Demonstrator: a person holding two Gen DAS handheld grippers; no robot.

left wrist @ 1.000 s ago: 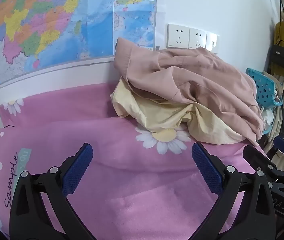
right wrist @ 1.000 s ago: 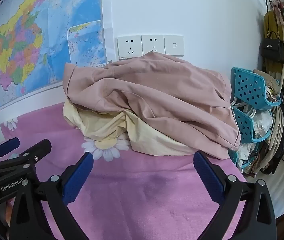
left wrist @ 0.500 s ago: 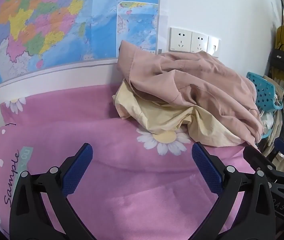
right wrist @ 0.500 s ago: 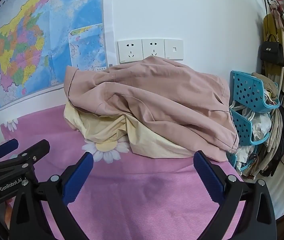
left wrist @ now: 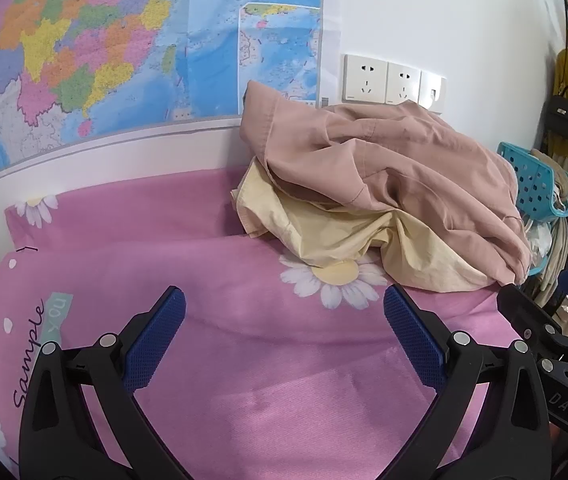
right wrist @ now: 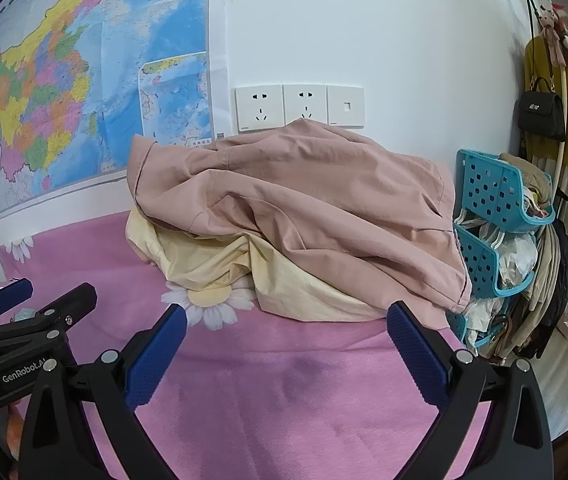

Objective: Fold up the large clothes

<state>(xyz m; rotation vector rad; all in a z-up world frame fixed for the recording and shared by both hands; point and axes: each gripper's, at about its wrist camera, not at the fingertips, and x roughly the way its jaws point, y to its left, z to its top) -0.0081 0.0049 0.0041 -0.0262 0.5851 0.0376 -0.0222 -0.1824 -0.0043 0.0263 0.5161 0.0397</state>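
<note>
A crumpled dusty-pink garment [left wrist: 396, 168] [right wrist: 304, 200] lies on top of a pale yellow garment [left wrist: 324, 236] [right wrist: 224, 264] in a heap at the far side of a pink daisy-print sheet [left wrist: 244, 360] [right wrist: 284, 400], against the wall. My left gripper [left wrist: 284, 312] is open and empty, hovering over the sheet short of the heap. My right gripper [right wrist: 286, 324] is open and empty, just short of the heap's near edge. Each gripper shows at the edge of the other's view.
A map [left wrist: 124, 48] and wall sockets [right wrist: 300, 108] are behind the heap. A blue plastic rack [right wrist: 496, 208] with bags and clothes stands right of the bed, with a black handbag [right wrist: 540, 112] and hanging clothes beyond.
Both grippers have edged a little toward the heap and dipped slightly. Both stay open. The clothes have not moved.
</note>
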